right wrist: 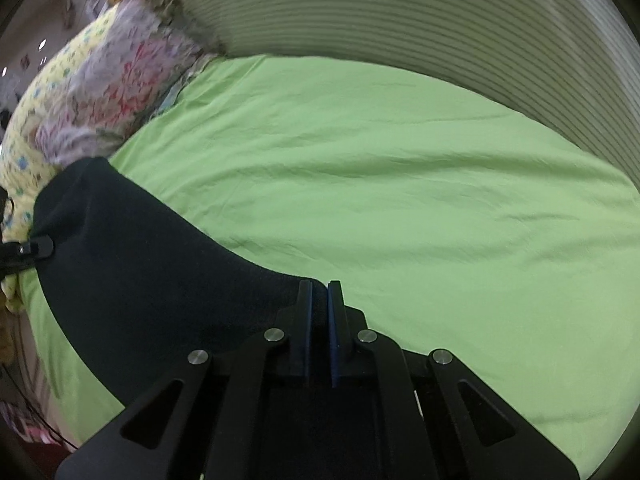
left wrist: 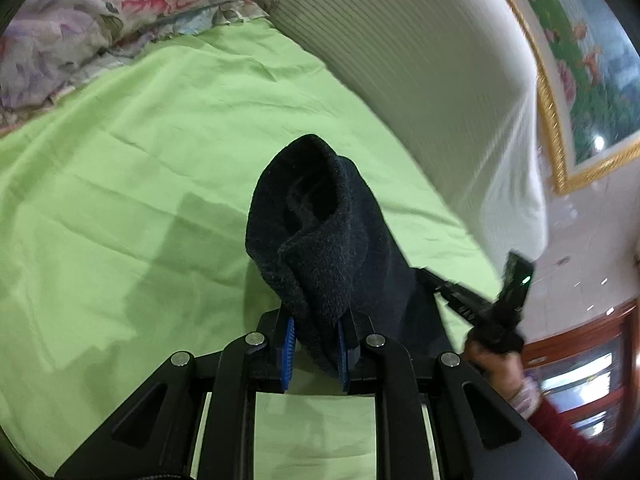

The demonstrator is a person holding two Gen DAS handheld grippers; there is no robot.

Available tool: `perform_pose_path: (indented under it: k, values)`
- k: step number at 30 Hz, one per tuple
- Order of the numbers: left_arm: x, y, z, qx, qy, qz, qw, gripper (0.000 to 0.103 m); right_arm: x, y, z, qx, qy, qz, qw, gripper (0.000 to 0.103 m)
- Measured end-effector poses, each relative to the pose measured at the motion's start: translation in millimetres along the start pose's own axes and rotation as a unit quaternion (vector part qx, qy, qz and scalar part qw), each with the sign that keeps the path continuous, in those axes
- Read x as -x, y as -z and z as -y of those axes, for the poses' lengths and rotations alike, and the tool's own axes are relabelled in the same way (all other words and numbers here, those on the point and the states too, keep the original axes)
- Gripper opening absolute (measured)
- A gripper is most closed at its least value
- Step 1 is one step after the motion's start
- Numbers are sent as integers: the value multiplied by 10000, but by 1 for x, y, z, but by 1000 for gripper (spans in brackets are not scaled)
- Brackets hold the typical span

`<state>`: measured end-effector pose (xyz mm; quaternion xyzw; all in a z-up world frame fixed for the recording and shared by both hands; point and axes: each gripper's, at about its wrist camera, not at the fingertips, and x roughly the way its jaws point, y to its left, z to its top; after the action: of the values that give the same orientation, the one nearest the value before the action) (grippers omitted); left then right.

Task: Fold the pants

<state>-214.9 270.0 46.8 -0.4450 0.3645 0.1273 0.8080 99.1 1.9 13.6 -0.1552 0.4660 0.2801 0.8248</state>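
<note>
The dark navy fleece pants [left wrist: 320,240] hang in the air above the green bed sheet [left wrist: 140,180]. My left gripper [left wrist: 316,332] is shut on a bunched edge of them, and the cloth stands up in a fold above the jaws. In the right wrist view the pants [right wrist: 152,272] stretch as a taut sheet from the left gripper's finger [right wrist: 38,248] at the left edge to my right gripper [right wrist: 319,292], which is shut on their other corner. The right gripper [left wrist: 436,284] also shows in the left wrist view, held by a hand in a red sleeve.
Floral pillows and bedding [left wrist: 80,28] lie at the far left of the bed [right wrist: 400,180]. A ribbed white headboard [right wrist: 440,40] borders the far side. A gold-framed picture [left wrist: 580,80] hangs on the wall, and a wooden cabinet [left wrist: 580,372] stands at the right.
</note>
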Motion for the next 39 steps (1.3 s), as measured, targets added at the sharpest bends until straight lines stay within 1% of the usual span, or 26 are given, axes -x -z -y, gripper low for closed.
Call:
perform_pose_path:
  k: [4,6,8,9,12,13,14,15,16,18,19,21,22,24,29,31,33,36,39]
  values:
    - [-19,1,-16,-254,-493,-170,9983,16,-18,2,-8,336,186,-178,9991,7]
    - [-30,3,-14,-559,-866,-266,9943,17,-31,5,-9,376,296,-333,9983,7]
    - [-36,6,-10,-781,-1201,-333,9891,20,-34,7,-7,287,397,-372,9981,11]
    - [-36,7,-6,-860,-1308,-341,9871,23,-31,8,-4,176,433,-331,9984,12]
    - [-24,6,7,-1149,-1579,-251,9804,34,-10,11,6,-227,453,-158,9986,23]
    - [-22,4,9,-1201,-1621,-217,9792,43,0,14,10,-334,510,-121,9981,30]
    - [-14,3,16,-1305,-1705,-105,9766,49,7,17,14,-448,546,-85,9975,34]
    - [-6,1,21,-1368,-1725,22,9755,56,19,22,19,-625,510,-1,9967,35]
    - [2,1,26,-1406,-1711,109,9751,57,30,28,23,-812,444,89,9957,36]
    - [14,-4,40,-1502,-1558,242,9760,57,52,45,31,-1161,442,221,9920,39]
    - [17,-6,44,-1514,-1506,275,9765,59,63,55,34,-1323,467,268,9897,42]
    - [18,-8,59,-1565,-1290,259,9789,63,81,76,41,-1590,519,352,9853,43]
    - [14,-7,69,-1647,-1158,195,9793,64,87,84,42,-1689,557,378,9833,44]
    - [5,-3,82,-1778,-1020,84,9787,63,105,113,51,-2045,644,439,9758,44]
    - [-35,11,122,-2175,-683,-422,9728,64,138,169,64,-2732,862,555,9565,44]
    - [-49,19,138,-2336,-553,-629,9687,64,152,189,68,-2968,981,617,9479,44]
    - [-64,28,156,-2570,-450,-881,9613,64,163,206,71,-3167,1046,681,9403,44]
    - [-88,43,187,-2990,-307,-1234,9457,67,176,229,78,-3446,1223,729,9279,45]
    - [-107,56,211,-3288,-222,-1522,9318,68,190,256,88,-3894,1342,815,9076,46]
